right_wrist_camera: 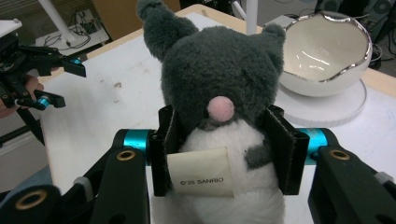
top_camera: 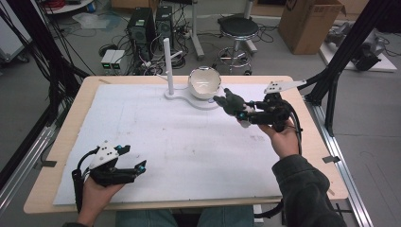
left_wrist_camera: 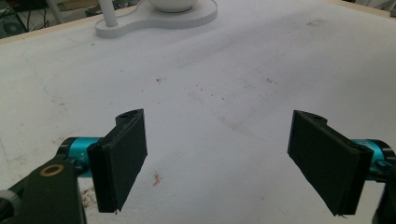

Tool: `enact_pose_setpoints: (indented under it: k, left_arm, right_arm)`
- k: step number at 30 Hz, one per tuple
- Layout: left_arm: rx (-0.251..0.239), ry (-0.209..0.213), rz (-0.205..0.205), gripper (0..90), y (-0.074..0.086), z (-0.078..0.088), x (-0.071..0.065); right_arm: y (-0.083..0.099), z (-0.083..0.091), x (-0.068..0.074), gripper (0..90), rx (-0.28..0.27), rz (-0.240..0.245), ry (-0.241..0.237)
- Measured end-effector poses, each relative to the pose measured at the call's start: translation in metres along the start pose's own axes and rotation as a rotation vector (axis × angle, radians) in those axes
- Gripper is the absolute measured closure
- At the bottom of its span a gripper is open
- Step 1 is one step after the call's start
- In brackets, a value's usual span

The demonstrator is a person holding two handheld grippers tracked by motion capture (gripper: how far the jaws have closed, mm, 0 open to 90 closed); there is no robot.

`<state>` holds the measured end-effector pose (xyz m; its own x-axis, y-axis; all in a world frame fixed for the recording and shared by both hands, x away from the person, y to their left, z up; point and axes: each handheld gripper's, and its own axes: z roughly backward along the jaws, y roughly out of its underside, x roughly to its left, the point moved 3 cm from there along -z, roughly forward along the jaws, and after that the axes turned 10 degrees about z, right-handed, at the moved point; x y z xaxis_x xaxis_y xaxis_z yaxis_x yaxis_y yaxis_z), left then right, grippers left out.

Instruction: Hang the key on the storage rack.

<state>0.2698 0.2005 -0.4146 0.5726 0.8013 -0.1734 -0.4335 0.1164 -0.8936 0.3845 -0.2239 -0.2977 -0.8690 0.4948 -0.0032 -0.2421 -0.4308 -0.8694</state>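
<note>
From the high view, my right gripper [top_camera: 232, 105] was clenched on a grey plush toy [top_camera: 231, 102], carrying it above the far right part of the white surface [top_camera: 156, 142]. The toy hung just beside the egg-shaped white bowl [top_camera: 204, 82], which sat on a white stand [top_camera: 189, 99] with an upright post. My left gripper [top_camera: 134, 158] rested low at the near left, well apart from the toy, its jaws spread with nothing between them.

In the left gripper view, my left gripper [left_wrist_camera: 217, 154] stood released, both black pads wide apart over the bare, lightly stained surface [left_wrist_camera: 233, 70]. The stand [left_wrist_camera: 159, 21] lay far ahead at the top edge.

In the right gripper view, my right gripper [right_wrist_camera: 224, 154] squeezed the plush toy [right_wrist_camera: 215, 79] at its white belly, one pad on each side, the pink nose facing the camera and a paper tag [right_wrist_camera: 201, 172] hanging in front. The bowl [right_wrist_camera: 327, 51] stood behind it to the right. My left gripper [right_wrist_camera: 58, 81] showed far off at the left edge.
</note>
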Motion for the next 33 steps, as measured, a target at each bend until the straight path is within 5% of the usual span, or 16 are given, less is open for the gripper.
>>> enact_pose_setpoints:
  k: [15, 33]
  left_arm:
    - [-0.001, -0.001, -0.004, 20.1, 0.0, 0.001, 0.001]
    - [-0.006, -0.002, -0.005, 20.1, 0.0, 0.002, 0.002]
  right_arm:
    - [-0.037, -0.024, -0.007, 51.3, -0.014, 0.002, -0.042]
    - [-0.077, -0.055, -0.012, 51.3, -0.015, 0.033, -0.028]
